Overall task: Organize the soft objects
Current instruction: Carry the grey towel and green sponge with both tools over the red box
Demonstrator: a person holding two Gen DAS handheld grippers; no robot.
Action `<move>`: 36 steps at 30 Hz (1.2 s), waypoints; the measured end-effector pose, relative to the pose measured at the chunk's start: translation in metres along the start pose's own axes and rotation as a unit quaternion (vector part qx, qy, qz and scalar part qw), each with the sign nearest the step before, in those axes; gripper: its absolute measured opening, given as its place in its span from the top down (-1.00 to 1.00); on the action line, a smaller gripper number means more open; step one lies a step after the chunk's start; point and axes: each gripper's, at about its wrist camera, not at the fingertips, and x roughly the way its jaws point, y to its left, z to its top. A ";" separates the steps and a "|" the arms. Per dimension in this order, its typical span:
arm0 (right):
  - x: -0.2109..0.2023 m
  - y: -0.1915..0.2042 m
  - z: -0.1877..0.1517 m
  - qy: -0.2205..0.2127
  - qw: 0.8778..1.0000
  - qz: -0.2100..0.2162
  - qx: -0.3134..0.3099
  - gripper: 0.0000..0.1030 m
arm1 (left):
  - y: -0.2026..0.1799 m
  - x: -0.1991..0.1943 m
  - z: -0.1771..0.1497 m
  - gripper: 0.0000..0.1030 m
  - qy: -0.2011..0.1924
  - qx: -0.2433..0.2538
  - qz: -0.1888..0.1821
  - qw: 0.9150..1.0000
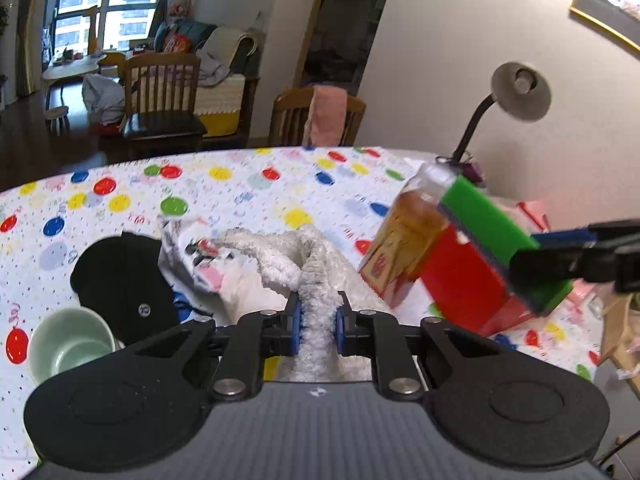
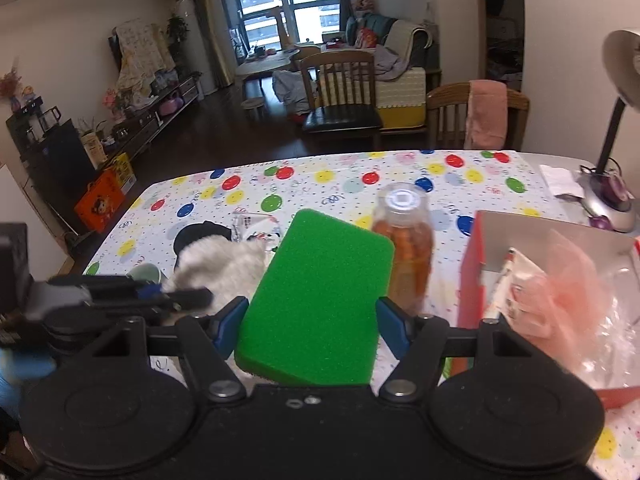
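Overhead, two claws each grip a soft thing above a balloon-print bench.

Largest, the bench [image 2: 320, 184] in its balloon-dot cloth fills both views. At 3 o'clock in the right wrist view stands an open red box [image 2: 472, 264] holding pink plastic bags [image 2: 560, 292]. A white fluffy cloth [image 1: 288, 264] lies heaped at centre in the left wrist view, one strand pinched between the nearly closed blue pads of the left claw [image 1: 319, 320]. The green sponge [image 2: 320, 300] sits between the widely spread fingers of the right claw [image 2: 312, 320], gripped at both edges and raised off the bench. Just beside it at 1 o'clock stands a clear bottle [image 2: 404, 248] of amber liquid. A black cap [image 1: 120, 280] lies at 9 o'clock of the cloth, and a pale green cup [image 1: 68, 344] sits at 8 o'clock.
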 end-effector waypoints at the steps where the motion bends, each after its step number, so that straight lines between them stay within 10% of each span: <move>1: -0.005 -0.002 -0.002 -0.002 1.000 -0.004 -0.001 -0.32 | -0.004 -0.004 0.003 0.69 -0.002 0.002 -0.002 1.000; 15: -0.044 -0.059 -0.008 -0.019 0.999 -0.044 0.002 -0.33 | -0.077 -0.026 0.047 0.69 -0.032 0.037 -0.058 0.997; 36: -0.058 -0.209 -0.028 -0.005 0.996 -0.085 0.036 -0.33 | -0.206 0.052 0.091 0.69 -0.020 0.079 -0.088 0.993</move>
